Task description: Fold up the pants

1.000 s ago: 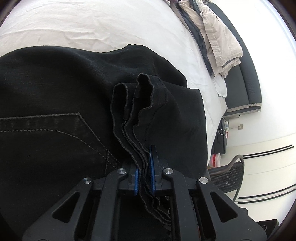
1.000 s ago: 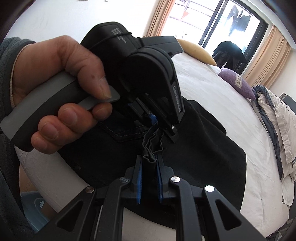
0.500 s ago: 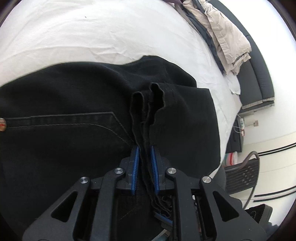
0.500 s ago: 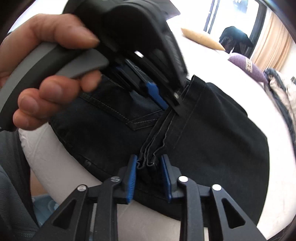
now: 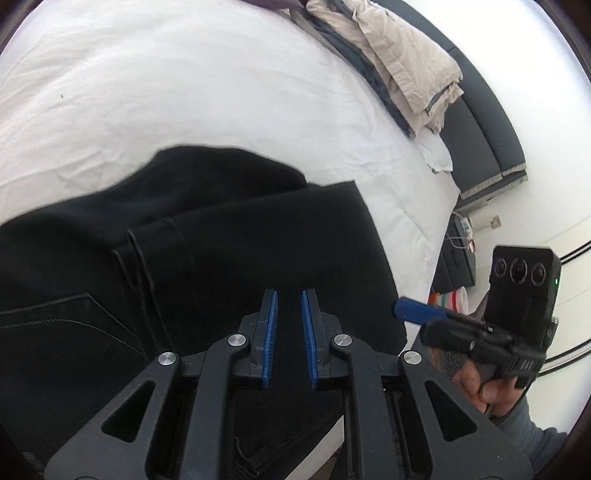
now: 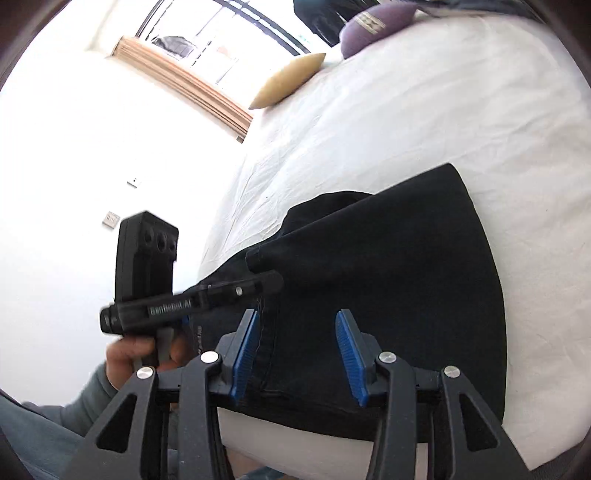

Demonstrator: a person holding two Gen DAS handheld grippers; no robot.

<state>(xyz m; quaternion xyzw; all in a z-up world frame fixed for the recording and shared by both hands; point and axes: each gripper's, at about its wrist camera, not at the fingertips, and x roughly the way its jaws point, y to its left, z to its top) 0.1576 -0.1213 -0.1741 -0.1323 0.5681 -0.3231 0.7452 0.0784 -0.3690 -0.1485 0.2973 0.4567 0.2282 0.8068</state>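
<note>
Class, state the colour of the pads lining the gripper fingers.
Blue, ribbed pads; clearest in the right wrist view.

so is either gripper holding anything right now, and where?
Nothing held. Left gripper and right gripper are both open above the black pants.

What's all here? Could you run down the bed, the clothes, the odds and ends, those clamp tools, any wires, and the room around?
Surface: white bed sheet, wrinkled.
Job's things: black pants lying folded at the bed edge, not gripped.
Clutter: beige clothes pile; yellow pillow; purple cushion.
Grippers: left gripper open, empty; right gripper open wider, empty.
Cables: thin wires by the nightstand.
Surroundings: window with curtain; dark bench.
</note>
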